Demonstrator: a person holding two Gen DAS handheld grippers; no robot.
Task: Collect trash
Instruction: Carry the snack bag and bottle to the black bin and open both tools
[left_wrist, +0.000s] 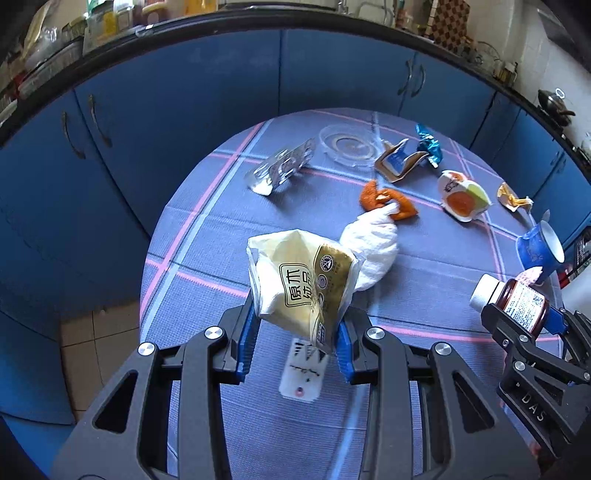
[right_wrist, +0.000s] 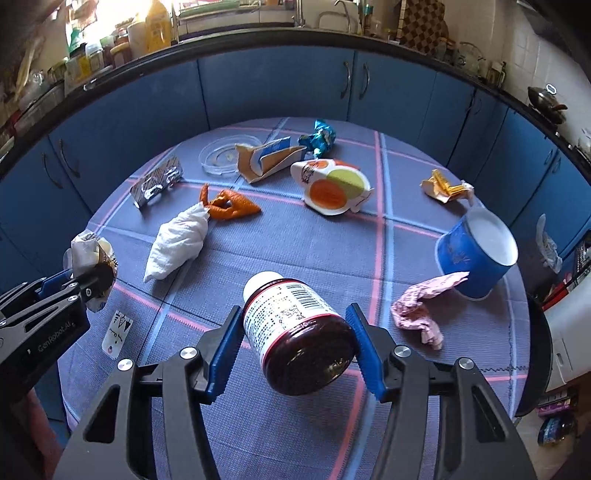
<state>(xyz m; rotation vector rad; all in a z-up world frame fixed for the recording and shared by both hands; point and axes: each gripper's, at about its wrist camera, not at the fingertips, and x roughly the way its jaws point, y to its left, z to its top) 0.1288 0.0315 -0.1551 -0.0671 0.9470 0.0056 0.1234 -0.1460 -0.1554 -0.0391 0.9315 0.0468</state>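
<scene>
Looking down the right claw (right_wrist: 295, 334), it's clamped on a dark brown plastic bottle with a white cap and printed label (right_wrist: 295, 332), held off the cloth with its long axis running away from the camera, cap pointing toward the middle of the table and the round base facing the lens. The left claw (left_wrist: 295, 339) is pinched on a crumpled cream and gold snack wrapper with black print (left_wrist: 301, 284), which sticks up and away from the blue pads (left_wrist: 246, 345), its long side roughly upright. Under it a small white paper tag (left_wrist: 300, 380) lies flat on the cloth. Just past the wrapper there's a wadded white tissue (right_wrist: 177, 242) touching an orange crinkled wrapper (right_wrist: 231, 206). Further back: a silver foil packet (left_wrist: 280, 168), a clear round plastic lid (left_wrist: 349, 146), a torn brown and blue carton piece (right_wrist: 266, 158), a shiny blue foil wrapper (right_wrist: 319, 136) and a white paper cup with orange and green circles lying on its side (right_wrist: 334, 188). Off to the right are a small gold wrapper (right_wrist: 445, 188), a blue paper cup tipped over (right_wrist: 476, 254) and a crumpled pink tissue (right_wrist: 421, 310) touching it. Everything sits on a round table with a blue-purple cloth crossed by pink and pale blue stripes (right_wrist: 295, 243), backed by blue kitchen cabinets (right_wrist: 273, 88) under a cluttered dark counter (right_wrist: 258, 31).
</scene>
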